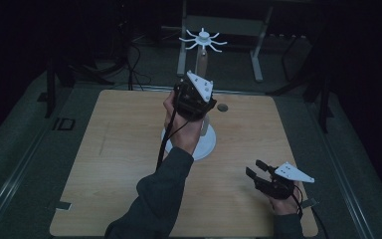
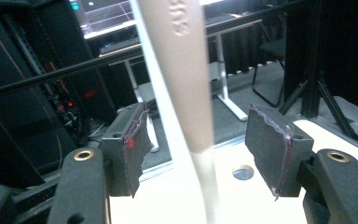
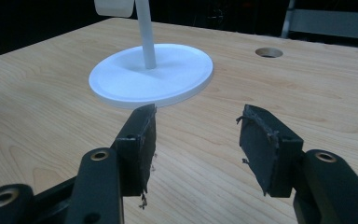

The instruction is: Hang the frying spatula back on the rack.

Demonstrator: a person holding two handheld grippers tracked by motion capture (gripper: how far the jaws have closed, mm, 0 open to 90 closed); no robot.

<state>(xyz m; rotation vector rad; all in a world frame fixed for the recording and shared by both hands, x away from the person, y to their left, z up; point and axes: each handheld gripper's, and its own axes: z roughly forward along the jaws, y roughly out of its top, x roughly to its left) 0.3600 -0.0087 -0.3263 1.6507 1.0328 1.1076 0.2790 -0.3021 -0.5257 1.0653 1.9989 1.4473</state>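
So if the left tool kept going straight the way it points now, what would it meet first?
Most likely the beige handle hanging beside the white stand's pole. In the left gripper view it sits between the open pads of the left tool, though how far ahead is unclear.

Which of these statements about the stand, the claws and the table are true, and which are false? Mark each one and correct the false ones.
1. The left claw is open, with the beige handle between its pads but not gripped. True.
2. The right claw is shut on the stand's white pole. False: it is open and apart from the stand, over bare table.
3. The stand's round white base rests flat on the wooden table. True.
4. The stand's top has several white arms that spread outward. True.
5. The table has no hole in it. False: a round hole lies beyond the base.
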